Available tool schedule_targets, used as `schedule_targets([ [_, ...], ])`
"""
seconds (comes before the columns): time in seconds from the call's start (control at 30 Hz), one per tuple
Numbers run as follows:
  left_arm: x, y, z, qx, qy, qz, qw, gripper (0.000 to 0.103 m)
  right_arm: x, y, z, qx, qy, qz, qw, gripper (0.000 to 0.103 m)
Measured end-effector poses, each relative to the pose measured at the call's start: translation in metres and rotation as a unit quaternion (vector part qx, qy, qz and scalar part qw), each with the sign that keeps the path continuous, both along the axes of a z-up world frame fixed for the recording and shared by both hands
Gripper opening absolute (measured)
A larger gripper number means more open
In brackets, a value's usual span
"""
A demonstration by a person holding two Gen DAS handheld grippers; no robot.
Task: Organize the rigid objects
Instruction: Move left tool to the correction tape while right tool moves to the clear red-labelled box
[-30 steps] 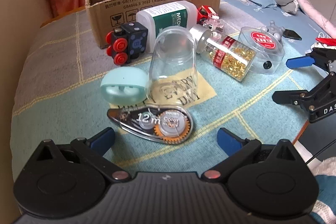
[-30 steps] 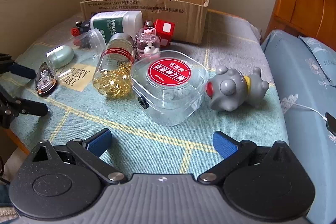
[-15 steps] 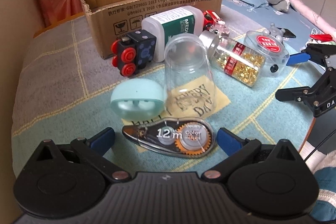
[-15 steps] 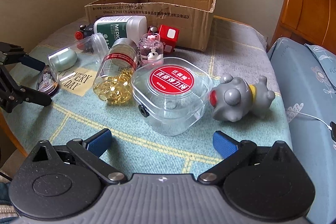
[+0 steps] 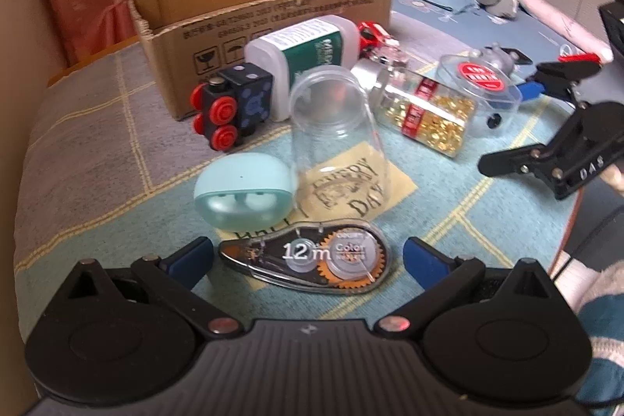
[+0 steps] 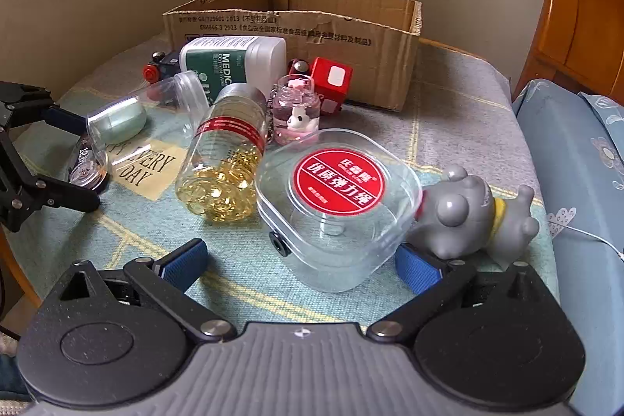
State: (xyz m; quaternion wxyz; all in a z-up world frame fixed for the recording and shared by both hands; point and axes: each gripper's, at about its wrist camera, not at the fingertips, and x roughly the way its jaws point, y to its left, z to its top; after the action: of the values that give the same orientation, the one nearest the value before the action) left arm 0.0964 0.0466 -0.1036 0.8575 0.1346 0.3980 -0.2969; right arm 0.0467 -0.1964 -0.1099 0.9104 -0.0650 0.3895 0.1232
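Both grippers had their jaws spread wide and held nothing. The left gripper [image 5: 308, 256] had the tape dispenser [image 5: 308, 258] lying flat between its blue fingertips [image 5: 191, 258], close to both pads, though contact could not be told. Just past it sat the mint case [image 5: 243, 192], beside a clear tube [image 5: 337, 127] lying over the "EVERY DAY" patch; farther on were the black train [image 5: 234, 108], the white bottle [image 5: 308, 53] and the box [image 5: 265, 26]. The right gripper [image 6: 302, 260] reached either side of the clear tub [image 6: 339, 205] with its red round label; the tub's near edge lay between the pads, the right pad [image 6: 415, 268] at its corner and next to the grey toy [image 6: 472, 213]. Ahead of that tub lay the capsule bottle [image 6: 226, 158] on its side, a pink keychain jar [image 6: 296, 112] and a red cube [image 6: 331, 84]. Compared with half a second before, the left gripper had moved forward so the dispenser now sat inside its jaws, and the right had closed in on the tub.
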Motion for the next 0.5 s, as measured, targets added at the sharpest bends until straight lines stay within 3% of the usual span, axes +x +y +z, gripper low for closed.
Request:
schedule_targets([
  [0.17,-0.002,0.0,0.001,0.001,0.001,-0.003,1.0,0.101,0.003,-0.002,0.004,-0.006,0.02,0.01,1.0,0.103],
  [0.33,-0.002,0.0,0.001,0.001,0.002,-0.002,1.0,0.099,-0.003,-0.009,0.026,-0.018,-0.005,0.031,0.999,0.103],
  [0.5,-0.002,-0.001,0.001,0.002,0.003,-0.001,1.0,0.099,0.011,-0.011,0.041,-0.053,-0.025,0.105,0.993,0.103],
])
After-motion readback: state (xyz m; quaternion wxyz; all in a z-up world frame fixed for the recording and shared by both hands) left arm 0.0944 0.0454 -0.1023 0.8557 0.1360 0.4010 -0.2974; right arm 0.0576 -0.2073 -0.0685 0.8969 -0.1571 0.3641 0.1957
